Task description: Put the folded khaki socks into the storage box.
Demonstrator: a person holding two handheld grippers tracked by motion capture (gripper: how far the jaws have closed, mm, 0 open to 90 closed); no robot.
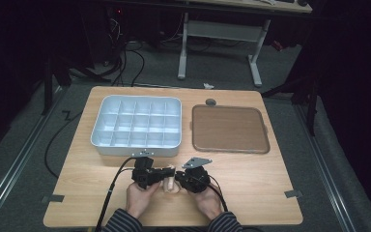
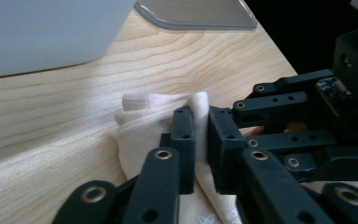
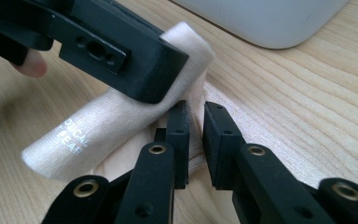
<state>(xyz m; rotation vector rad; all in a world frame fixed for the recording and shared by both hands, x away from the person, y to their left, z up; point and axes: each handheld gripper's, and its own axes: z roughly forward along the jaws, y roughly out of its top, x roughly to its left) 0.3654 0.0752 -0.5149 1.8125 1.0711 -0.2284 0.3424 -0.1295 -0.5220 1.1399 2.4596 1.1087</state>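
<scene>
The person's left hand (image 1: pixel 140 195) carries the left gripper (image 1: pixel 160 175) at the near middle of the table (image 1: pixel 77 193). It points toward the right gripper. In the left gripper view its jaws are nearly pressed together, pinching a fold of the cream cloth (image 2: pixel 144 123). The cloth bunches just ahead of and below the jaws and lies on the bare wood.

The cloth (image 1: pixel 170 181) sits between the two grippers in the high view, touching both.

The right hand (image 1: pixel 207 200) carries the right gripper (image 1: pixel 179 178), which points toward the left one. In the right gripper view its jaws stand close together with a thin edge of the cloth (image 3: pixel 121 121) pinched between them. The rest of the cloth runs off to the left of that view under the left gripper, with faint lettering on it.

Beyond the grippers, the divided white tray (image 1: pixel 137 145) stands on the far left part of the table. The brown tray (image 1: pixel 229 129) lies just beside it, on its right.
</scene>
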